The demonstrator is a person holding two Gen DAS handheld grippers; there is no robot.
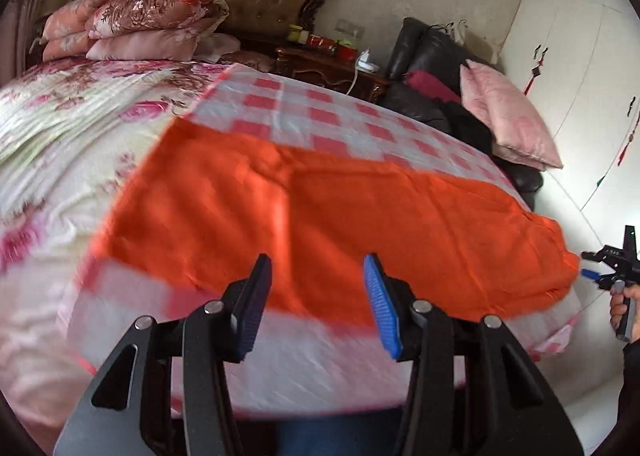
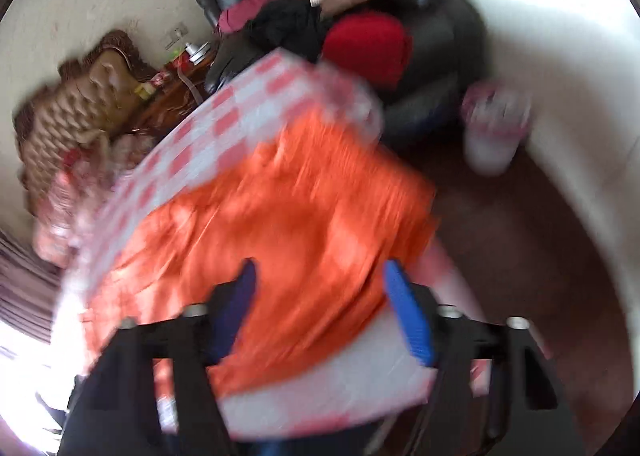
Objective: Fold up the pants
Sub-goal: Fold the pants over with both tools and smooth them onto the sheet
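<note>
The orange pants (image 1: 320,208) are lying spread flat across a red-and-white checked sheet (image 1: 320,112) on the bed (image 1: 60,128), stretching from left to right. The left gripper (image 1: 318,280) is hovering over their near edge with its jaws released, nothing pinched between the blue pads. In the blurred right wrist view, the right gripper (image 2: 320,280) is likewise hanging above the pants' near end, its jaws standing apart and gripping no cloth.
</note>
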